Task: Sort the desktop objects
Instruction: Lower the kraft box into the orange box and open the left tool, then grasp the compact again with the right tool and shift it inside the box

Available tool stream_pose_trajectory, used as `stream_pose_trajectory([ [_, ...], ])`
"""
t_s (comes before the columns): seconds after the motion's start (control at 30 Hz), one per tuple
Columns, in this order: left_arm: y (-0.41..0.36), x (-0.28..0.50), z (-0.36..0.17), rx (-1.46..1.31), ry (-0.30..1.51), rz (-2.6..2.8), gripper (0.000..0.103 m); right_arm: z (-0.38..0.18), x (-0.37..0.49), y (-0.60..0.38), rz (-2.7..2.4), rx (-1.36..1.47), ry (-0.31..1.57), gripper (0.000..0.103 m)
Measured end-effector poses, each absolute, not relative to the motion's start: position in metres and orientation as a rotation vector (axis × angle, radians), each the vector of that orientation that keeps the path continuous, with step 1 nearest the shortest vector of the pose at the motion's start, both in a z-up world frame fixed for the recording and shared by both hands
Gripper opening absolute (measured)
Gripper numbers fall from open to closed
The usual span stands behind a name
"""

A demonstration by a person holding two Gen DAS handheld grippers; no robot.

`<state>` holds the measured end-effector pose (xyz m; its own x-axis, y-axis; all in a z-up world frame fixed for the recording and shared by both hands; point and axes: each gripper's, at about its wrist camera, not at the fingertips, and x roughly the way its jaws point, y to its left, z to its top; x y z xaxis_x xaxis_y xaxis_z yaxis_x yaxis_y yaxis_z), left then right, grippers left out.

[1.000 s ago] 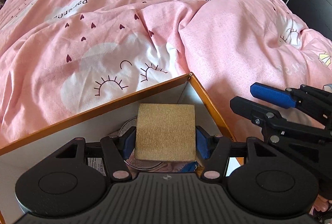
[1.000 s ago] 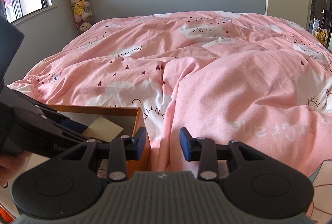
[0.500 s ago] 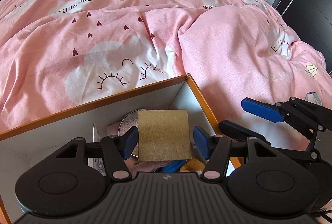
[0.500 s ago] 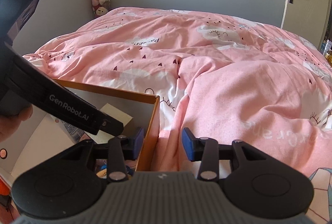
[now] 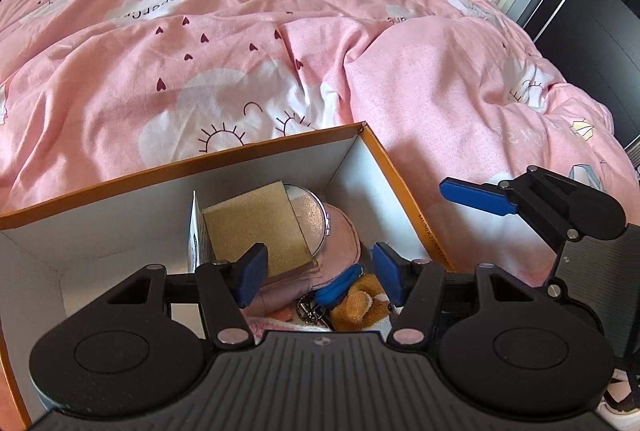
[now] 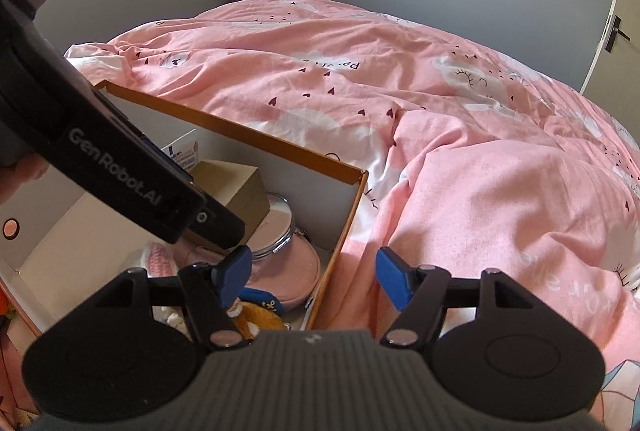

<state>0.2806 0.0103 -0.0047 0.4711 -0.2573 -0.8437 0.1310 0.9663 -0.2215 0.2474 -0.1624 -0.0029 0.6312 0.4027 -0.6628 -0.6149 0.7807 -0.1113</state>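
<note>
Dropped since earlier: gold box now in cardboard box far corner; left hand-held gripper wide, empty; right hand-held gripper opening, empty, above box edge.

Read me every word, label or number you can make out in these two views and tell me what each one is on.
"GenRobot.AI": side of the left claw's body, in the right wrist view.
"PanerCr...", mirrored and partly hidden in folds: pink duvet.
Print on the orange box rim: too blurred.
White packet in the box: too small.
</note>
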Motion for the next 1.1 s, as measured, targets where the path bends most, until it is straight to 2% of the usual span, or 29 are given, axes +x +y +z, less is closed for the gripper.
stream_pose_trajectory([
  [0.17,0.016,0.256,0.015,-0.102,0.951,-0.228,0.069,0.005,0.244,-0.163,0.61,-0.305,0.624,0.068],
  [0.2,0.019,0.251,0.018,-0.092,0.928,-0.212,0.068,0.006,0.242,-0.162,0.612,-0.3,0.614,0.064],
  [0.3,0.029,0.239,0.023,-0.058,0.882,-0.146,0.068,0.007,0.239,-0.157,0.632,-0.309,0.604,0.061],
  [0.43,0.044,0.233,0.015,-0.062,0.896,-0.133,0.068,0.005,0.233,-0.144,0.677,-0.353,0.603,0.055],
  [0.47,0.047,0.233,0.011,-0.061,0.908,-0.129,0.066,0.004,0.231,-0.14,0.689,-0.37,0.606,0.055],
  [0.5,0.049,0.234,0.006,-0.055,0.925,-0.123,0.057,0.002,0.231,-0.136,0.703,-0.389,0.609,0.054],
  [0.57,0.051,0.234,-0.005,-0.034,0.954,-0.12,0.049,-0.003,0.231,-0.128,0.732,-0.429,0.628,0.054],
  [0.63,0.051,0.234,-0.016,-0.017,0.973,-0.123,0.043,-0.009,0.232,-0.122,0.742,-0.471,0.652,0.054],
  [0.67,0.05,0.234,-0.021,-0.006,0.981,-0.122,0.042,-0.011,0.234,-0.119,0.73,-0.488,0.663,0.053],
  [0.73,0.05,0.234,-0.027,0.005,0.981,-0.125,0.04,-0.012,0.24,-0.117,0.703,-0.514,0.69,0.037],
  [0.77,0.051,0.235,-0.03,0.004,0.982,-0.128,0.04,-0.011,0.244,-0.117,0.697,-0.523,0.7,0.036],
  [0.93,0.052,0.241,-0.037,-0.012,0.975,-0.151,0.039,-0.006,0.278,-0.114,0.724,-0.472,0.828,0.036],
  [1.1,0.051,0.244,-0.043,-0.004,0.971,-0.166,0.034,-0.012,0.314,-0.103,0.703,-0.431,0.963,0.036],
])
